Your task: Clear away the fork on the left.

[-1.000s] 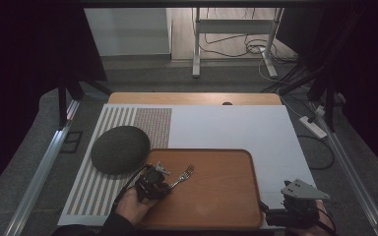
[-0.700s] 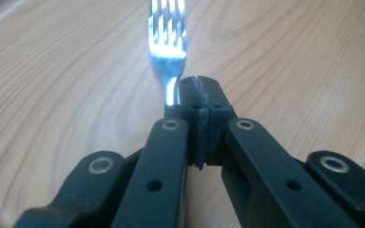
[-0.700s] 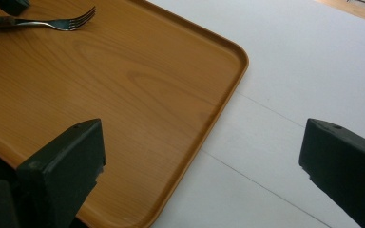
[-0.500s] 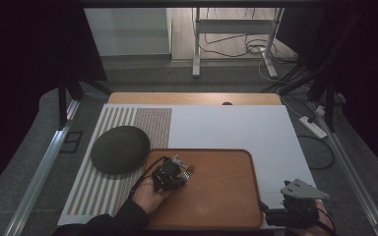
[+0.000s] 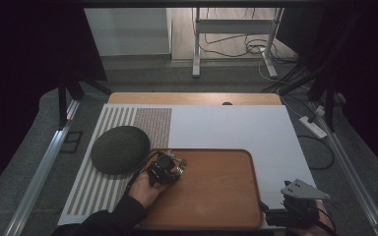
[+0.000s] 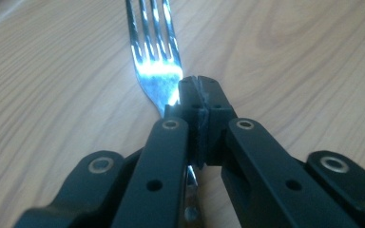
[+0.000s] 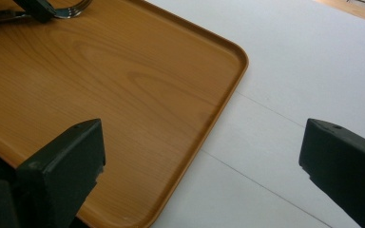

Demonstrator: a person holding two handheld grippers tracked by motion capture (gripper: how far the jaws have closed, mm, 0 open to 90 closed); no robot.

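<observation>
Left gripper (image 5: 173, 166) — jaws closed tight on the neck of a metal fork (image 6: 154, 52), just behind the tines. In the left gripper view the fork's long axis runs straight along the gripper's own line: tines point away from the camera, while the handle passes back beneath the jaws. The fork lies low over the wooden tray (image 5: 216, 196), near the tray's far left corner in the high view; whether its tines touch the wood cannot be told. In that view the fork end points to the right and slightly away from the person.

Right gripper (image 5: 270, 216) — jaws standing wide apart, nothing between them. It sits at the tray's near right corner, over the white mat (image 5: 236, 128).

A dark green dome-shaped object (image 5: 120, 149) rests on the mat's striped part, just left of the tray.
</observation>
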